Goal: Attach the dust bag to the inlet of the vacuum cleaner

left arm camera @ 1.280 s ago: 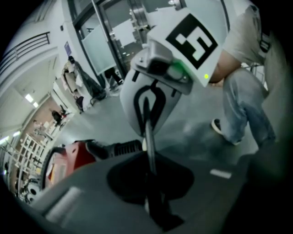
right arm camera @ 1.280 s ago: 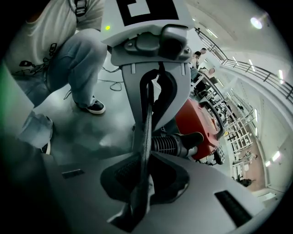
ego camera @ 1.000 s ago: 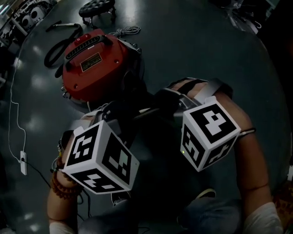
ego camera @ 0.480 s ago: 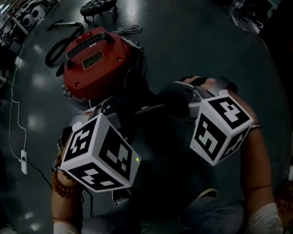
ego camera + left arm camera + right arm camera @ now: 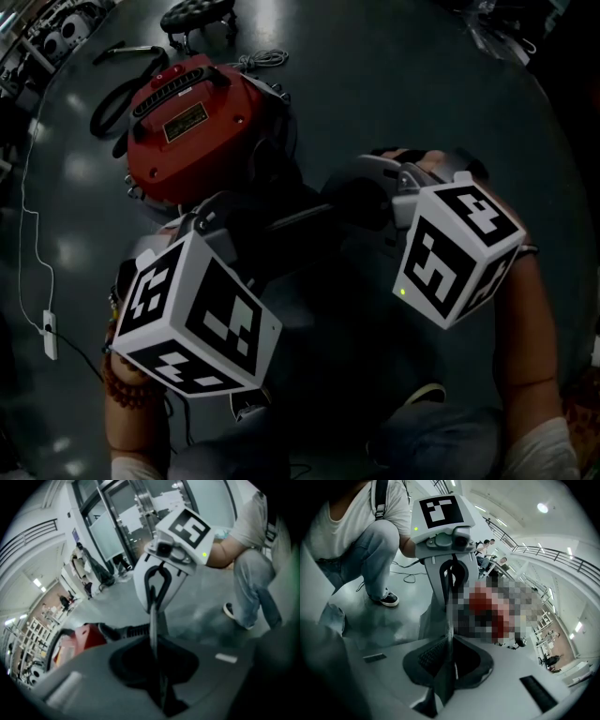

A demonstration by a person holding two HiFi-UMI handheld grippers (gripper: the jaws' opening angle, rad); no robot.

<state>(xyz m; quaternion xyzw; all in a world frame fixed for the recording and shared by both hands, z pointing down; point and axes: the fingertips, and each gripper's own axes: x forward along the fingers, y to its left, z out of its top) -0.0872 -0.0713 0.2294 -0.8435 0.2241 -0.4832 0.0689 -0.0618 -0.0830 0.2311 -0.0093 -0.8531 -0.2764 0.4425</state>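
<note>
The red vacuum cleaner (image 5: 192,127) lies on the dark floor at the upper left of the head view, its black inlet side facing me. Just below it, the dark dust bag (image 5: 302,218) hangs stretched between my two grippers. My left gripper (image 5: 258,225) is shut on the bag's left edge, and my right gripper (image 5: 328,202) is shut on its right edge. In the left gripper view the bag's thin edge (image 5: 153,620) runs up from the jaws toward the right gripper (image 5: 161,569), with the vacuum cleaner (image 5: 82,637) behind. The right gripper view shows the same sheet (image 5: 449,620) pinched.
A black hose (image 5: 122,94) and a coiled cord (image 5: 258,63) lie beside the vacuum. A white cable with an adapter (image 5: 47,333) runs along the left floor. A black wheeled stool (image 5: 197,14) stands at the top. My shoe (image 5: 427,398) is at the bottom.
The right gripper rolled and shifted a little to the right; its cube now faces differently. The left gripper stayed almost in place. Both keep their hold on the bag.
</note>
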